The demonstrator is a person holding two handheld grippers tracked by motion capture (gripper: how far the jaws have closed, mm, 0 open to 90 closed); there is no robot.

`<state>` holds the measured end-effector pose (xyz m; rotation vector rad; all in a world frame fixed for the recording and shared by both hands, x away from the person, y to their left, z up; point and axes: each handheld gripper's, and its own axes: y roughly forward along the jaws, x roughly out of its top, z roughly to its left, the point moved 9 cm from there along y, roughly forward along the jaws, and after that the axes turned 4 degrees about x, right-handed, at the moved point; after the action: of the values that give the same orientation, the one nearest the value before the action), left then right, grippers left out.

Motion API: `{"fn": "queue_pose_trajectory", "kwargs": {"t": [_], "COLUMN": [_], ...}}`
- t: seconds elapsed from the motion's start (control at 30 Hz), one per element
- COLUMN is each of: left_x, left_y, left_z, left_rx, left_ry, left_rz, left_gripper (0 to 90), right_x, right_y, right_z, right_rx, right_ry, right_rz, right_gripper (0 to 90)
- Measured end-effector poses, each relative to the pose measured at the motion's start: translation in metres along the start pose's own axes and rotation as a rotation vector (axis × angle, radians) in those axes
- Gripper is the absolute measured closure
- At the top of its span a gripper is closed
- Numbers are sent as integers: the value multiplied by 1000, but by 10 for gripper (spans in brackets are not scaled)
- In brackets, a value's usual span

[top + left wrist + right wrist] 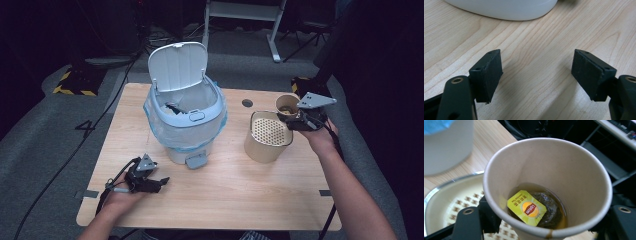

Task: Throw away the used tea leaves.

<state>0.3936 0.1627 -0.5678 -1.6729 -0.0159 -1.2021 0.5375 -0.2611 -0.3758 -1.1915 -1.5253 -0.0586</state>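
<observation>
The right gripper (300, 121) is clamped on a paper cup (549, 185), one black jaw on each side of its wall. In the right gripper view the cup stands nearly upright, its long axis running from base to rim and its open mouth facing the camera, tipped a little toward the upper right of the frame. At its bottom lies a wet tea bag (546, 207) in a shallow pool of brown tea, with a yellow Lipton tag (526, 207) lying on top. Below and left of the cup, that view shows the perforated insert of a beige canister (446, 202).

The high view puts the cup (287, 105) at the right of the frame, just beyond the canister (267, 137) and touching or nearly touching its rim; the tea bag is too small to make out there.

The left gripper (161, 181) lies low at the lower left of the high view, jaws wide apart with nothing between them. Its own view shows bare wooden table (536, 62) between the pads and the white base of a pedal bin (504, 10) at the top edge. The high view shows the bin (185, 115) at centre, lid raised, lined with a blue bag.
</observation>
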Motion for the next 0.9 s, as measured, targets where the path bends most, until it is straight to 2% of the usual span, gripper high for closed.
{"fn": "queue_pose_trajectory", "kwargs": {"t": [0.1,0.2,0.23,0.37,0.43,0.5,0.53,0.6,0.63,0.7,0.87,0.9], "left_x": [0,0,0,0,0,0,0,0,0,0,0,0], "left_y": [0,0,0,0,0,0,0,0,0,0,0,0], "left_z": [0,0,0,1,1,1,0,1,1,1,0,0], "left_rx": [0,0,0,1,2,4,2,2,3,4,4,3], "left_ry": [0,0,-1,-6,-6,-7,-6,-6,-6,-6,-7,-5], "left_rz": [1,1,1,1,1,-1,2,2,1,0,0,2], "left_gripper": [250,250,251,251,251,250,250,250,250,250,250,250], "right_x": [-2,-5,-5,-6,-6,-5,-4,-3,-2,-3,-5,-5], "right_y": [-2,-4,-4,-6,-7,-9,-9,-9,-9,-9,-3,-2], "right_z": [-3,-6,-7,-8,-8,-9,-9,-7,-6,-5,0,1], "right_rx": [-43,-105,-135,-201,-254,-322,-373,-435,-470,-515,-661,-678], "right_ry": [-82,-195,-250,-384,-447,-553,-634,-752,-830,-909,-1228,-1272], "right_rz": [46,95,118,170,203,252,283,334,362,415,527,541], "right_gripper": [312,314,315,317,319,320,321,322,323,324,324,324]}}
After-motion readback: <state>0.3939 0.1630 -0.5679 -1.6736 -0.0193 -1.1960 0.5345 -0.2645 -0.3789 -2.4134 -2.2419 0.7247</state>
